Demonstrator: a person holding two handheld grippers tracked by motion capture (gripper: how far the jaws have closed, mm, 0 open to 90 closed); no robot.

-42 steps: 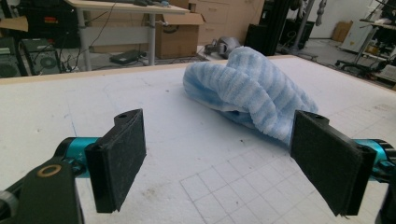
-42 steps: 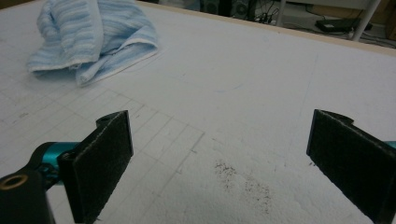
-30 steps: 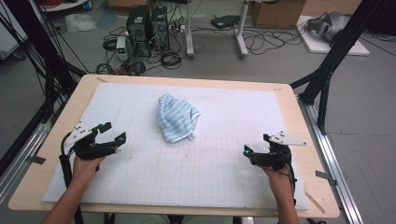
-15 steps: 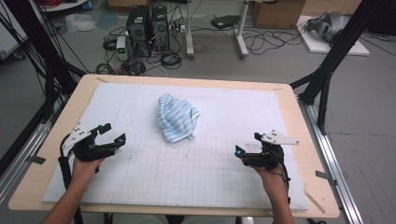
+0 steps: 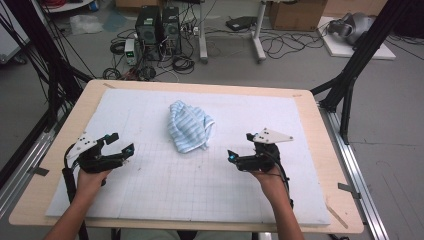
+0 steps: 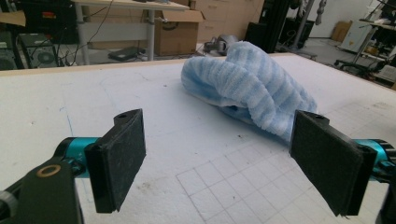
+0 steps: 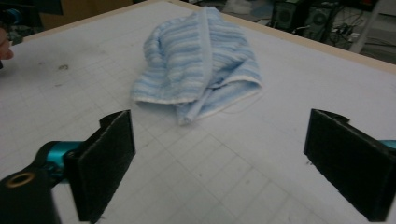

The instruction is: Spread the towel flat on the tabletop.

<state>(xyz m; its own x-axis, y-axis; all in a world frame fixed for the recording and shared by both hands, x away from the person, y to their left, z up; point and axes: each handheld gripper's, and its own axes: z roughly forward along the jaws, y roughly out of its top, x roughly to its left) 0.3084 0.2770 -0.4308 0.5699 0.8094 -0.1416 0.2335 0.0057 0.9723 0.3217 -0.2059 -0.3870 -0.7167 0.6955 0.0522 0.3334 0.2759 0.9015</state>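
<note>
A crumpled blue-and-white striped towel [image 5: 190, 125] lies on the white gridded mat [image 5: 200, 195], a little behind the middle. My left gripper [image 5: 121, 143] hovers at the mat's left and points right toward the towel [image 6: 252, 88], its jaws wide open and empty [image 6: 219, 158]. My right gripper [image 5: 240, 146] sits right of the towel and points left at it. Its jaws have just been closing slightly, but they stand wide apart with nothing between them [image 7: 219, 163]. The towel [image 7: 196, 60] lies ahead of them, untouched.
The mat covers a wooden table [image 5: 332, 150] with bare strips along its edges. Black frame posts [image 5: 350, 80] stand at the table's corners. Computer towers [image 5: 157, 22] and cables lie on the floor beyond the far edge.
My right gripper has moved left across the mat toward the towel and risen a little. The left gripper and the towel have stayed where they were.
</note>
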